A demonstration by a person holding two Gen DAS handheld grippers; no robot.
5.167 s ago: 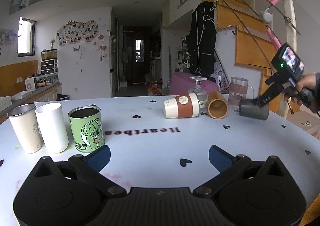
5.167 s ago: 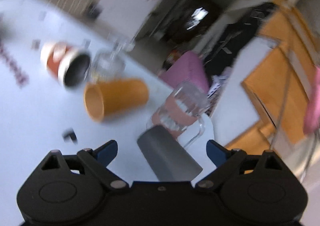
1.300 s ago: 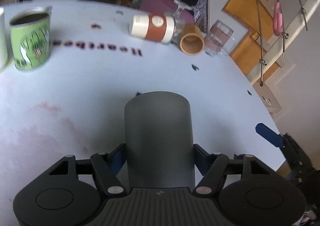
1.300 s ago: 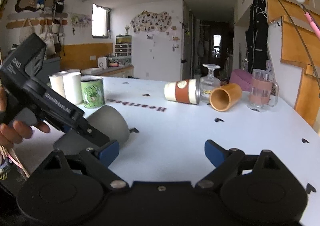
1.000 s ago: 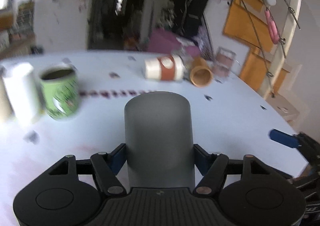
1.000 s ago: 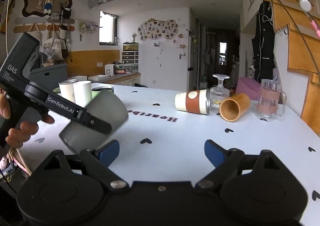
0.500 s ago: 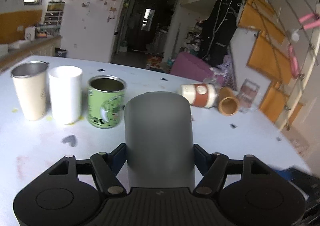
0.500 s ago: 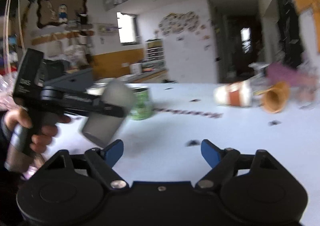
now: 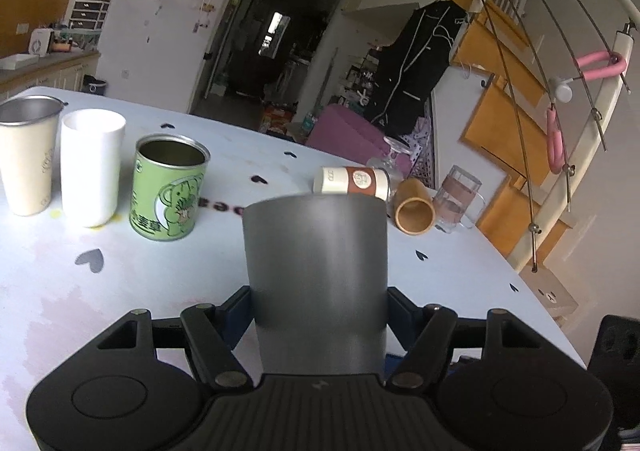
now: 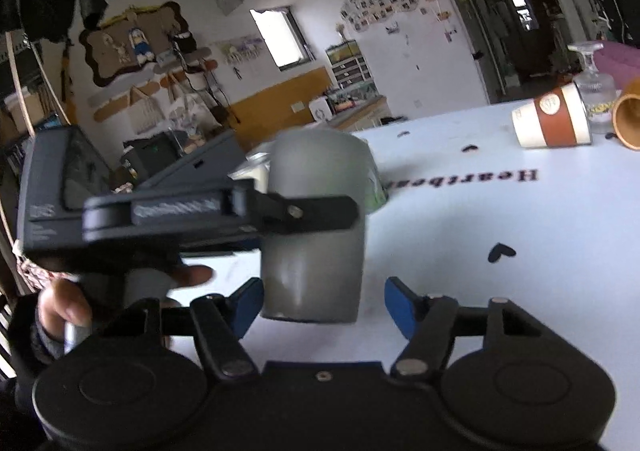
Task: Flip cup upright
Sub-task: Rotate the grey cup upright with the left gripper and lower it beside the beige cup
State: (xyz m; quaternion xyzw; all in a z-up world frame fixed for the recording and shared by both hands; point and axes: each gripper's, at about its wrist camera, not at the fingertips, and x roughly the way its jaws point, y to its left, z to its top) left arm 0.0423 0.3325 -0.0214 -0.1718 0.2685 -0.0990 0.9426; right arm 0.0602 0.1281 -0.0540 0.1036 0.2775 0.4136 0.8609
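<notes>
L fingers (image 9: 316, 311) pinch grey cup (image 9: 316, 279) beside green tin (image 9: 168, 187); R fingers (image 10: 324, 307) spread.

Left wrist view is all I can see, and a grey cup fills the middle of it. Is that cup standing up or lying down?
Observer: In the right wrist view the grey cup is about upright, clamped across its side by the left hand-held gripper.
Operator: Is it resting on the table?
Observer: Its base is very near the table; whether they touch, I cannot tell.
Operator: What is the other tool doing?
Observer: The right hand-held gripper is open, with one finger on each side of the cup's base. There is a clear gap on one side.
</notes>
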